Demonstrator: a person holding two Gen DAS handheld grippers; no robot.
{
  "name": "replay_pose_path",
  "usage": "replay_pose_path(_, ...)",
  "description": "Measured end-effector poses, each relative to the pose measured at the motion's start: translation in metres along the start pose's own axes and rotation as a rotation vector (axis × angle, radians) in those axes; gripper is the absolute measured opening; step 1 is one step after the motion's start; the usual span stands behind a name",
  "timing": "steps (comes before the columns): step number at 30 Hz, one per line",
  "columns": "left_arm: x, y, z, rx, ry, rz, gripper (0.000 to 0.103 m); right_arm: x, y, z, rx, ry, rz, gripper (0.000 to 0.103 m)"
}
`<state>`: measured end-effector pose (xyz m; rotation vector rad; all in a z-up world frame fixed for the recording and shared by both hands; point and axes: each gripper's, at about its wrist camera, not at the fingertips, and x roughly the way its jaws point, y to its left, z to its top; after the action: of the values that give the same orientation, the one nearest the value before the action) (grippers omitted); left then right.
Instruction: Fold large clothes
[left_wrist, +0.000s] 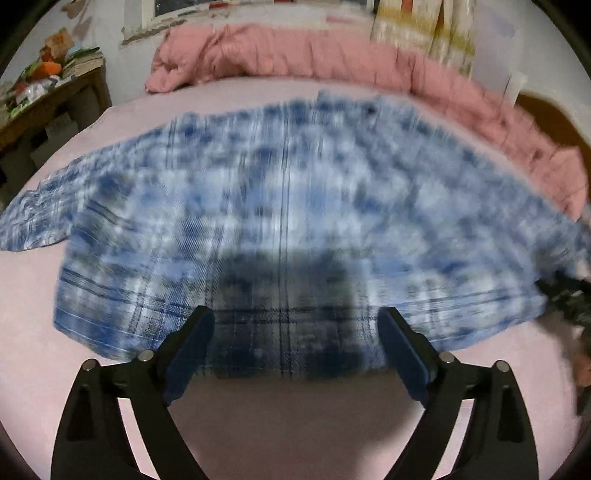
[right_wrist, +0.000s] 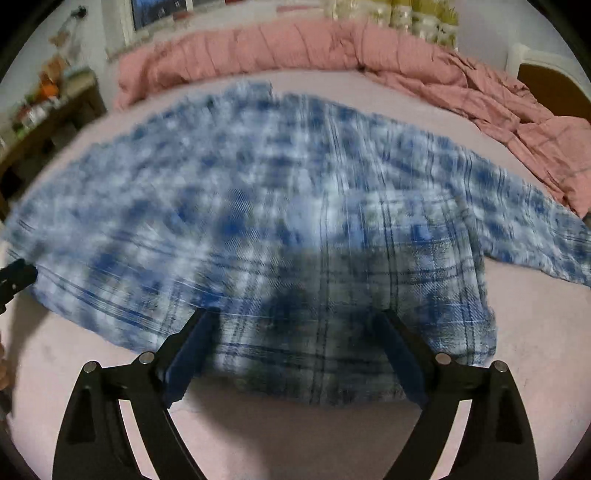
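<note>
A large blue and white plaid shirt (left_wrist: 288, 206) lies spread flat on a pink bed sheet (left_wrist: 295, 413), sleeves out to both sides. It also shows in the right wrist view (right_wrist: 280, 206). My left gripper (left_wrist: 295, 332) is open and empty, hovering over the shirt's near hem. My right gripper (right_wrist: 295, 332) is open and empty over the near hem further right. The right gripper's black tip (left_wrist: 565, 295) shows at the right edge of the left wrist view. The left gripper's tip (right_wrist: 16, 277) shows at the left edge of the right wrist view. Both views are motion-blurred.
A rumpled pink duvet (left_wrist: 303, 55) lies along the far side of the bed and down the right side (right_wrist: 524, 122). A wooden shelf with clutter (left_wrist: 44, 96) stands at the far left. A headboard (right_wrist: 550, 85) stands at the far right.
</note>
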<state>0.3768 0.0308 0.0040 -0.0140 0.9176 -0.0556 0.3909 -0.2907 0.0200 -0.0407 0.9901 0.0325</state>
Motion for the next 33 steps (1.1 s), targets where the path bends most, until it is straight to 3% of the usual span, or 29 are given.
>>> replay_pose_path(3,0.001,-0.006,-0.001,0.028,-0.011,0.044,0.098,0.007,0.008,0.000,-0.031,-0.009,-0.068,0.103)
replay_pose_path(4,0.001,-0.005,-0.001,0.025,-0.007,0.044,0.100,0.009,0.009,0.000,-0.034,-0.011,-0.085,0.103)
replay_pose_path(9,0.002,-0.005,0.000,0.019,-0.004,0.052,0.102,0.011,-0.005,0.001,0.023,0.006,-0.010,0.103)
replay_pose_path(18,0.001,-0.003,0.004,0.018,-0.032,0.060,0.102,0.008,-0.004,0.000,0.016,-0.013,-0.033,0.103)
replay_pose_path(24,-0.045,0.009,0.007,-0.044,-0.307,0.109,0.102,-0.021,0.005,0.001,-0.038,-0.146,-0.168,0.103)
replay_pose_path(27,-0.059,0.014,0.007,-0.059,-0.401,0.073,0.102,-0.032,0.003,0.003,-0.038,-0.203,-0.160,0.103)
replay_pose_path(30,-0.068,0.007,0.004,-0.043,-0.493,0.150,0.102,-0.040,0.001,0.005,-0.042,-0.241,-0.163,0.103)
replay_pose_path(33,-0.075,0.001,-0.001,-0.010,-0.564,0.140,0.102,-0.049,-0.001,0.005,-0.028,-0.294,-0.182,0.103)
